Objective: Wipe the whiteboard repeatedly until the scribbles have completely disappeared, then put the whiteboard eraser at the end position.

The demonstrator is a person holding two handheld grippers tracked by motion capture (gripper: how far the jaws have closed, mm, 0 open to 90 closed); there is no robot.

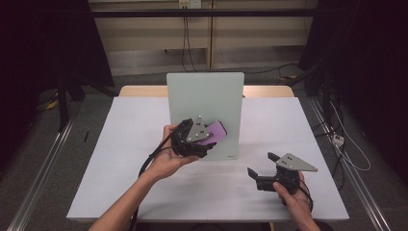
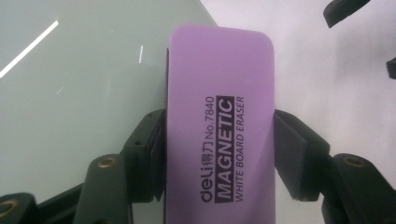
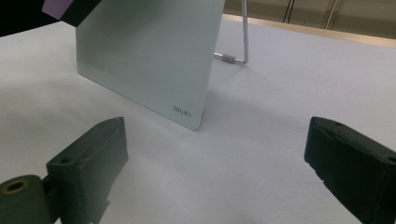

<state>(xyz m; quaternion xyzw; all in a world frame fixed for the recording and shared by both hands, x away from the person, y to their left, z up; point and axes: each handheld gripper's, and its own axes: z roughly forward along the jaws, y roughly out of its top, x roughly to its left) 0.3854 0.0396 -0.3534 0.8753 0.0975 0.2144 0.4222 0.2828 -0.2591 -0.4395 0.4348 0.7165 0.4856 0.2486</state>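
Against glass board (image 1: 204, 103), purple eraser (image 1: 214, 133) clamped by left tool (image 1: 204, 142)

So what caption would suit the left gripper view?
Hand-held gripper clamps a purple magnetic whiteboard eraser against the pale glass board.

My counter (image 1: 120, 159) is covered by a white sheet, with a bare wooden strip showing along its far edge. Beyond it, black cables (image 1: 186, 43) hang down a pale wall. Grey floor lies either side, and dark curtains (image 1: 43, 43) flank my view.
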